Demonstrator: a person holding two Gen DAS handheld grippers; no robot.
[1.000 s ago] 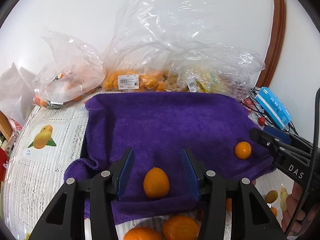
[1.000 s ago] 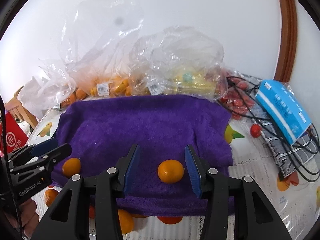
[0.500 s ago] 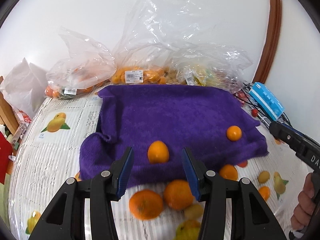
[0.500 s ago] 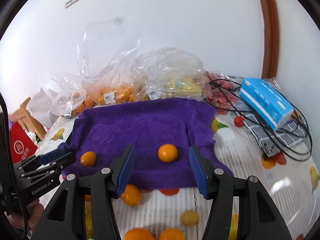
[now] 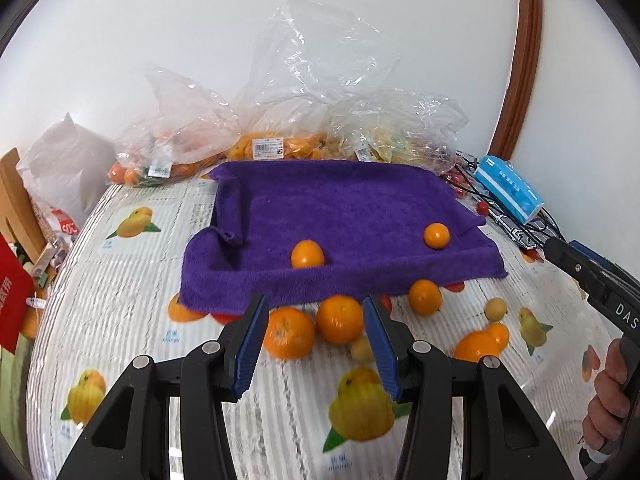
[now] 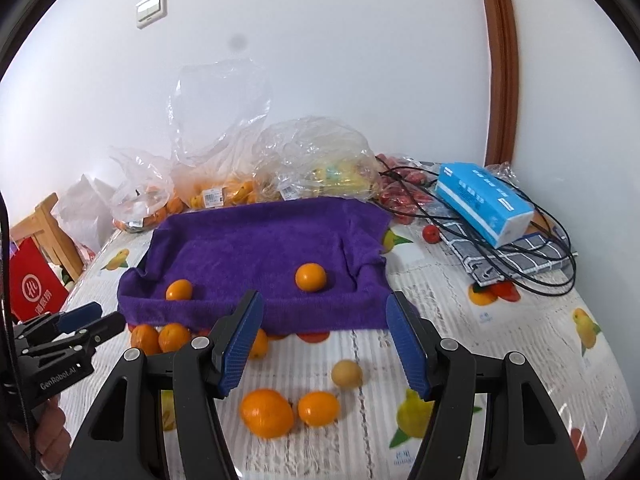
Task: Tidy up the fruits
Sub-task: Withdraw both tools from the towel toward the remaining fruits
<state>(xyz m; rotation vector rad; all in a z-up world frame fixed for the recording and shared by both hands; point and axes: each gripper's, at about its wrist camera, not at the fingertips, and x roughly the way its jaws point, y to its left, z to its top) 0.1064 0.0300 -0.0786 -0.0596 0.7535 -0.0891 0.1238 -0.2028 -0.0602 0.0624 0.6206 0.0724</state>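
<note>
Done: you have two oranges [image 6: 311,277] on the purple towel [image 6: 256,248] | Left: loose fruit [image 6: 267,412] on the tablecloth [image 6: 500,360] | left gripper [image 5: 313,347] narrow, empty | right gripper [image 6: 326,342] just opening, empty

Two oranges [image 5: 307,254] on purple towel [image 5: 340,208]; left gripper [image 5: 314,344] empty.

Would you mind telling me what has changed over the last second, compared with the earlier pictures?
Both grippers have drawn back from the purple towel. The right gripper has just been opening, with nothing between its pads; the left gripper kept its gap, holding nothing. The two oranges on the towel stayed where they lay, as did the bags and loose fruit.
</note>
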